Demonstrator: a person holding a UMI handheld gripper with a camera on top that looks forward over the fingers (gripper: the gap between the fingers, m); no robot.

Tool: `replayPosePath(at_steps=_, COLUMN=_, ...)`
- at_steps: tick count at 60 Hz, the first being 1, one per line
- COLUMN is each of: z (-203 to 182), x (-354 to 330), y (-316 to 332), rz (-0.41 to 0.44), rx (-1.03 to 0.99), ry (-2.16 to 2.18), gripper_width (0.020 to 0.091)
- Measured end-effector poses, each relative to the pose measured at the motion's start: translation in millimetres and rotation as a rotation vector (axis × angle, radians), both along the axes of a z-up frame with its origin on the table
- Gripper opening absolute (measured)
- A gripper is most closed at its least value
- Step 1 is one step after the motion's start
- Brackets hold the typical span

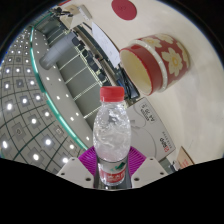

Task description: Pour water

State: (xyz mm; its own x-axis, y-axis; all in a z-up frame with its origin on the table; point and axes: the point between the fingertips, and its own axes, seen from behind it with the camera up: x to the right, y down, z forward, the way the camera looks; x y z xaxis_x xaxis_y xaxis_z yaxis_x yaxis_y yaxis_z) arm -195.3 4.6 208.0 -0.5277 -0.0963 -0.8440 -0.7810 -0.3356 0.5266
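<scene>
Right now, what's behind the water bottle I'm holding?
Behind the water bottle, held between the gripper fingers, a red and cream floral cup lies up beyond it, tilted in this view. The bottle covers whatever is directly behind it.

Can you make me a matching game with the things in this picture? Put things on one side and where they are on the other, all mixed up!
Things:
1. water bottle
2. bottle cap
3. red and cream cup
4. pads

Places or colours:
A. lying tilted beyond the bottle
B. red, on top of the bottle
C. pink, on the fingers at either side of the bottle
D. upright between the gripper fingers

Pairs: 1-D, 2-B, 3-A, 4-C
</scene>
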Motion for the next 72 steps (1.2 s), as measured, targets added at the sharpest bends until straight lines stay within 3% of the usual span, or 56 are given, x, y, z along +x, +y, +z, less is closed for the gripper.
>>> replayPosePath(at_steps=7, z=-1.2, x=-3.2, y=-12.7, rz=0.054, rx=-0.008, ry=-0.071, gripper_width=0.0371)
replayPosePath(at_steps=17, z=18.6, x=1.9, y=-7.5, rz=0.101, rx=0.107, ry=-0.528, gripper_width=0.0372)
replayPosePath(at_steps=29, z=65.5, x=73.8, y=-3.8, rz=0.041, rx=0.315, ry=-1.186, gripper_width=0.0369)
replayPosePath(at_steps=38, z=69.1, x=149.7, y=4.8, rz=-0.031, rx=0.362, ry=-1.610, gripper_width=0.0370)
replayPosePath(at_steps=46, z=28.6, x=225.4, y=17.8, rz=-0.063, rx=0.295, ry=-1.927, gripper_width=0.0369)
replayPosePath(at_steps=62, z=-95.4, x=272.7, y=26.2, rz=0.109, rx=0.188, ry=-2.126, gripper_width=0.0371)
replayPosePath(at_steps=72, z=-129.1, x=282.8, y=25.0, rz=0.138, rx=0.171, ry=-2.112, gripper_width=0.0371)
